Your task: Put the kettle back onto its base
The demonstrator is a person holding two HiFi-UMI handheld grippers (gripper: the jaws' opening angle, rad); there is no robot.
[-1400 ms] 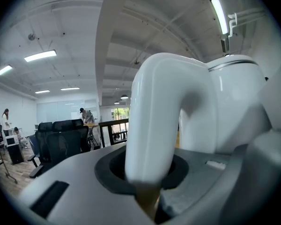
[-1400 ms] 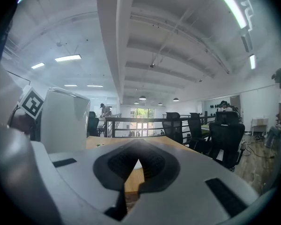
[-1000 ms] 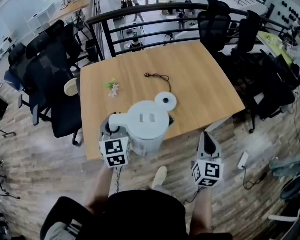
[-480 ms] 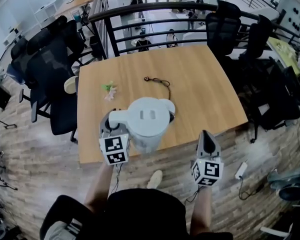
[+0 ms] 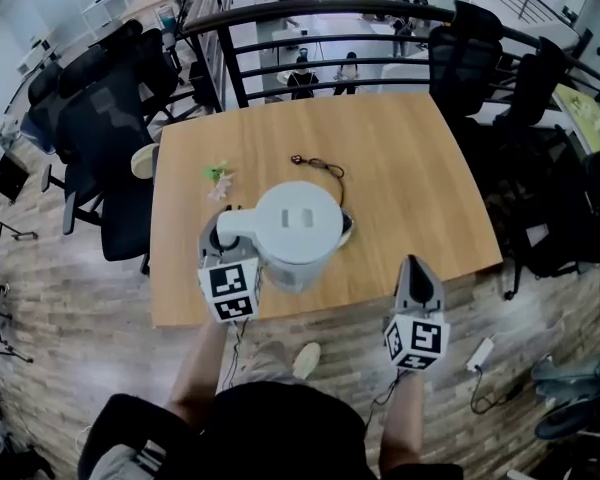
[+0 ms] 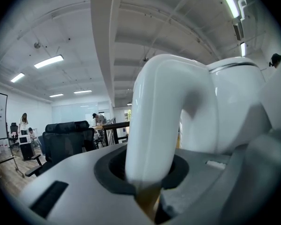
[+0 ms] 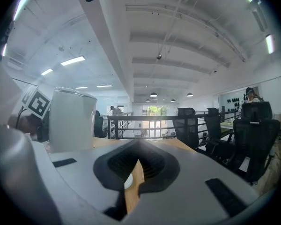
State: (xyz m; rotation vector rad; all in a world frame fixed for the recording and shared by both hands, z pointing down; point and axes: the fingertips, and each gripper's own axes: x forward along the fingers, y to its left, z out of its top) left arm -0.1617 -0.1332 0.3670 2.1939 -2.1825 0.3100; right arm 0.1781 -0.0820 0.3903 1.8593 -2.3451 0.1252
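Left gripper (image 5: 223, 251) clamped on handle (image 6: 154, 121) of kettle (image 5: 292, 230), held above table (image 5: 410, 168) toward its near edge, base (image 5: 348, 229) peeking out beside it; right gripper (image 5: 414, 268) shut, empty; probably best: stay level, centre, lower straight.

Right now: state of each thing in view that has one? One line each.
kettle: upright, lid shut, carried by its handle over the table; seated or not, cannot tell.
base: on the table, mostly hidden under the kettle.
left gripper: shut on the handle.
right gripper: jaws together, empty.
cord: slack on the table.
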